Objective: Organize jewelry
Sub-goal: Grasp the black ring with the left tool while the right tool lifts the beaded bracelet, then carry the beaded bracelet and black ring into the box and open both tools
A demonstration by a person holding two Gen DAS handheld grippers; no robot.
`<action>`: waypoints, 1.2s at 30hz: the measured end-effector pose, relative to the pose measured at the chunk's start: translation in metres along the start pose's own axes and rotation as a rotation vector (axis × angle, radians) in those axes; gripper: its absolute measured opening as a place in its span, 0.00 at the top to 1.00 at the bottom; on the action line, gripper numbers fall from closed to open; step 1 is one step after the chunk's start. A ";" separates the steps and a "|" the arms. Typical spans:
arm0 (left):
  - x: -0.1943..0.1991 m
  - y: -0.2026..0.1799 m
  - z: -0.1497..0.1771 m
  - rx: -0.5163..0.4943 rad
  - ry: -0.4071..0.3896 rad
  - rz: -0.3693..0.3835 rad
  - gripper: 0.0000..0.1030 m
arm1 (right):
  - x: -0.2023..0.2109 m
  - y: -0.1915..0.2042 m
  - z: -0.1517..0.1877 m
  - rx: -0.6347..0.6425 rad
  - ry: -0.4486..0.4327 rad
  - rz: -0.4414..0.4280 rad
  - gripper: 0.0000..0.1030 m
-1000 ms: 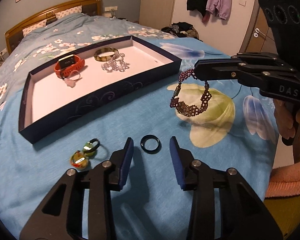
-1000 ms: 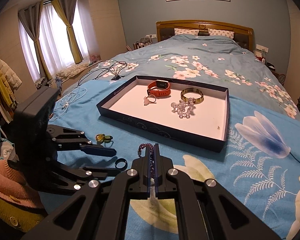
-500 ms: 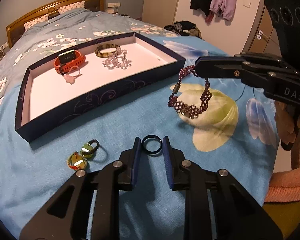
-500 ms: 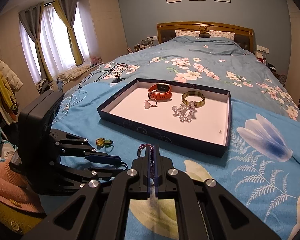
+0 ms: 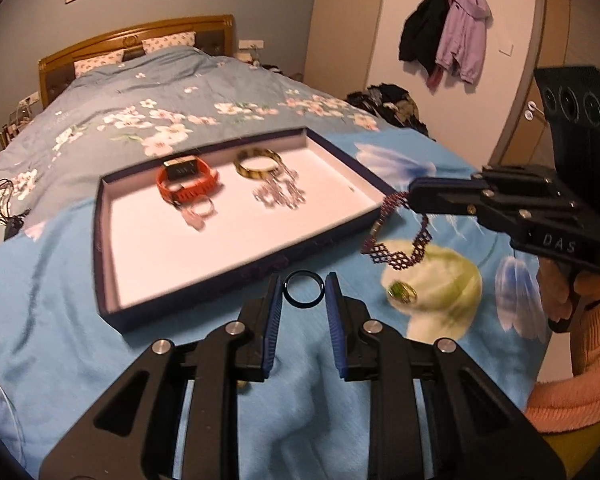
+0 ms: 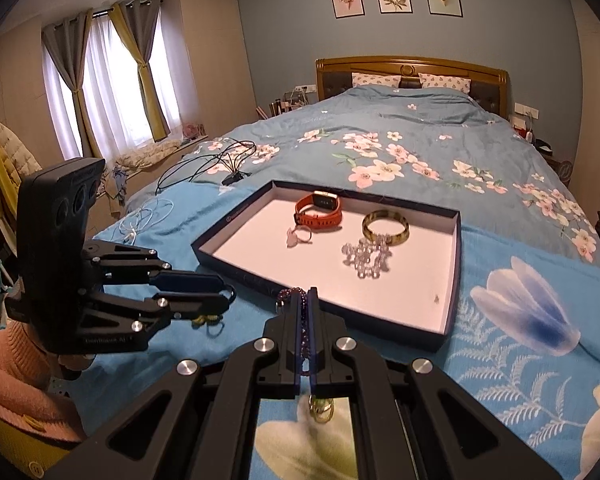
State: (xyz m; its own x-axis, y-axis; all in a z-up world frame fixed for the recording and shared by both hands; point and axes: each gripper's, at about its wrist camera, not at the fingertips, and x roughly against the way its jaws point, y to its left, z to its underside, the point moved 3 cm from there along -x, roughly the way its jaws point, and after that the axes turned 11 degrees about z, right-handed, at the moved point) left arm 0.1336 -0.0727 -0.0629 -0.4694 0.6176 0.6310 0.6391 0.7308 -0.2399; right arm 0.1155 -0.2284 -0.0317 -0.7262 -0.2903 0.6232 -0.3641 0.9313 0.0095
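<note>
My left gripper (image 5: 303, 294) is shut on a black ring (image 5: 304, 289) and holds it above the bedspread, near the front wall of the dark blue tray (image 5: 220, 292). My right gripper (image 6: 307, 296) is shut on a purple beaded bracelet (image 5: 396, 246), which dangles beside the tray's right corner; in the right wrist view its beads (image 6: 290, 292) poke out at the tips. In the tray (image 6: 454, 264) lie an orange watch (image 6: 319, 216), a tortoiseshell bangle (image 6: 385, 227), a clear bead bracelet (image 6: 366, 258) and a pink ring (image 6: 298, 236).
A gold-green ring (image 5: 402, 293) lies on the bedspread under the bracelet and also shows in the right wrist view (image 6: 321, 404). Small green rings (image 6: 208, 320) lie below the left gripper. Cables (image 6: 216, 160) and white cords (image 6: 144, 220) lie at the bed's left edge.
My left gripper closed on the black ring and lifted it toward the tray. My right gripper, still holding the bracelet, rose and moved closer to the tray.
</note>
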 end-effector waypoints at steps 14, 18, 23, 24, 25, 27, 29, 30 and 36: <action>-0.004 0.037 -0.037 0.022 -0.034 -0.077 0.79 | -0.033 -0.019 -0.035 -0.036 -0.022 0.030 0.98; -0.015 0.049 -0.043 0.039 -0.019 -0.089 0.79 | -0.049 -0.023 -0.042 -0.048 -0.003 0.027 0.98; -0.032 0.061 -0.045 0.060 0.010 -0.097 0.79 | -0.070 -0.025 -0.046 -0.066 0.027 0.016 0.99; -0.035 0.064 -0.045 0.064 0.016 -0.102 0.79 | -0.075 -0.026 -0.046 -0.071 0.034 0.008 0.99; -0.039 0.067 -0.045 0.071 0.023 -0.097 0.79 | -0.077 -0.026 -0.046 -0.073 0.038 0.008 0.99; -0.044 0.071 -0.045 0.084 0.034 -0.092 0.79 | -0.085 -0.028 -0.047 -0.083 0.048 0.003 0.99; -0.052 0.076 -0.044 0.100 0.050 -0.090 0.79 | -0.093 -0.030 -0.047 -0.097 0.064 0.003 0.99; -0.055 0.078 -0.043 0.106 0.055 -0.090 0.79 | -0.097 -0.031 -0.046 -0.103 0.072 0.003 0.99; -0.070 0.084 -0.039 0.117 0.090 -0.094 0.79 | -0.111 -0.031 -0.035 -0.084 0.140 0.002 0.97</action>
State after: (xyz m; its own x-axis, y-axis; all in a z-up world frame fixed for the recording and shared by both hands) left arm 0.2440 -0.0655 -0.0987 -0.4640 0.5202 0.7171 0.5173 0.8162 -0.2573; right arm 0.2274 -0.2170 -0.0736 -0.6359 -0.2608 0.7264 -0.3086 0.9486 0.0704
